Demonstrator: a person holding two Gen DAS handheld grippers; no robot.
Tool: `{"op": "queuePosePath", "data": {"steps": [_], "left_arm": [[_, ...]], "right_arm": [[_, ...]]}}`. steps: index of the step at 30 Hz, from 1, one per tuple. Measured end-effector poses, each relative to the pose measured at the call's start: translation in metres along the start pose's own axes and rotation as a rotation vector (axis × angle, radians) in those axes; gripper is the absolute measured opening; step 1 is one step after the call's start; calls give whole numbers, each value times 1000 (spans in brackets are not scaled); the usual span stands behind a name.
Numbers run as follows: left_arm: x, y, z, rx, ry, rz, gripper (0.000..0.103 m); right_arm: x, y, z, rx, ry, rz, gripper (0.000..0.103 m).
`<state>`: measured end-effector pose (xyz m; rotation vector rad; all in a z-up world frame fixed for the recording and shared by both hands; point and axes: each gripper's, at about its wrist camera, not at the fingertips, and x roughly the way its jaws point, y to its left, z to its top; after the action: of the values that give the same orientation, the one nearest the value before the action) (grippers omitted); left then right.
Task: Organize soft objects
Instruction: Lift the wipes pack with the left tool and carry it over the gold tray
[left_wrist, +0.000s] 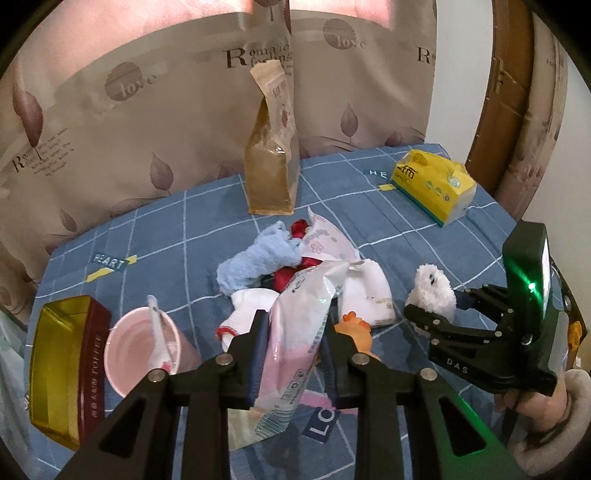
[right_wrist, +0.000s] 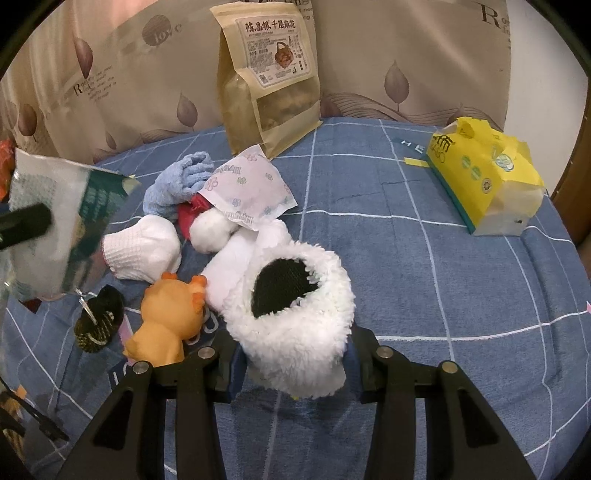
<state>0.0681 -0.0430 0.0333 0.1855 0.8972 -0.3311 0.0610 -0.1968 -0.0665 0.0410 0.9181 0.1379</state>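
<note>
Over the near pile on the blue checked surface (left_wrist: 207, 221): left gripper (left_wrist: 291, 332) jaws clamp a wipes packet (left_wrist: 295, 325); right gripper (right_wrist: 295, 354) jaws pinch a white fluffy toy (right_wrist: 295, 325). Lift both clear before sorting, grips steady

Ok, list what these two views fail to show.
- Left wrist view: the orange toy is mostly hidden behind the left claw and its pink-and-white packet.
- Right wrist view: that packet is blurred, print unreadable.
- Right wrist view: the white fluffy item covers the right claw's pads.
</note>
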Motion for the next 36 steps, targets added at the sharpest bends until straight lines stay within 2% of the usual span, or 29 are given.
{"op": "queuePosePath", "data": {"steps": [12, 24, 36], "left_arm": [[-29, 26, -2, 8, -15, 78, 26], [-59, 75, 0, -47, -71, 182, 26], [-64, 137, -15, -111, -48, 291, 26]], "right_arm": [[3, 3, -2, -18, 7, -11, 41], [5, 7, -3, -37, 10, -24, 41], [7, 10, -3, -61, 18, -42, 41]]}}
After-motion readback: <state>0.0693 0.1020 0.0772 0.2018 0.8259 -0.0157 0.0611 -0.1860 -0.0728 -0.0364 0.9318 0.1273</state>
